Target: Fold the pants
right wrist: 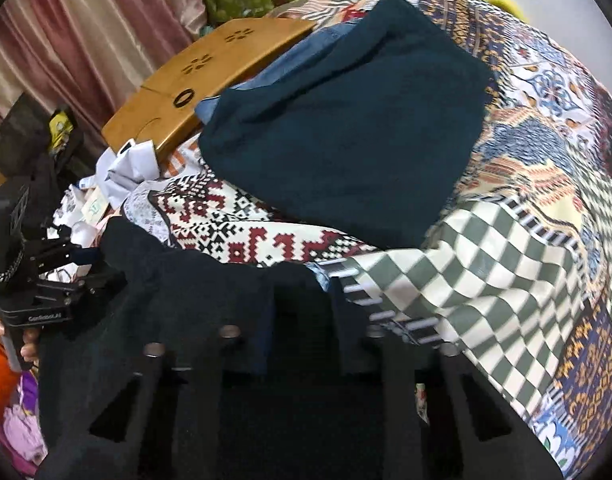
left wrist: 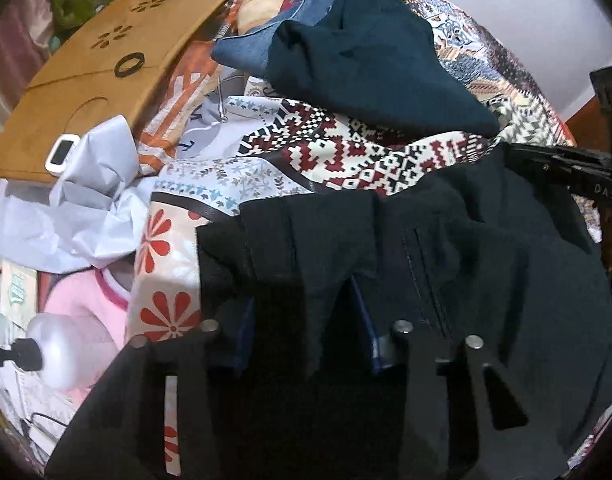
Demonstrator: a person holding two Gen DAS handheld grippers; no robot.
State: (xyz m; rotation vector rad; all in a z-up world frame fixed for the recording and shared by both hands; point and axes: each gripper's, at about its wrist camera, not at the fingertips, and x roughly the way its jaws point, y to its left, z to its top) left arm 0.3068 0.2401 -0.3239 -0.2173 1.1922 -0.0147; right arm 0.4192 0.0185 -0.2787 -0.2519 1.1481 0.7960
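Black pants lie directly under both grippers on the bed: left gripper pinches one edge, right gripper closed on the other edge.

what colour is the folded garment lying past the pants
Dark teal folded garment, clearest in the right wrist view.

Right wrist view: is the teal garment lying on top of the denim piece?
Yes, the teal garment overlaps the denim piece, whose blue edge shows only along its upper-left border, beside the wooden board.
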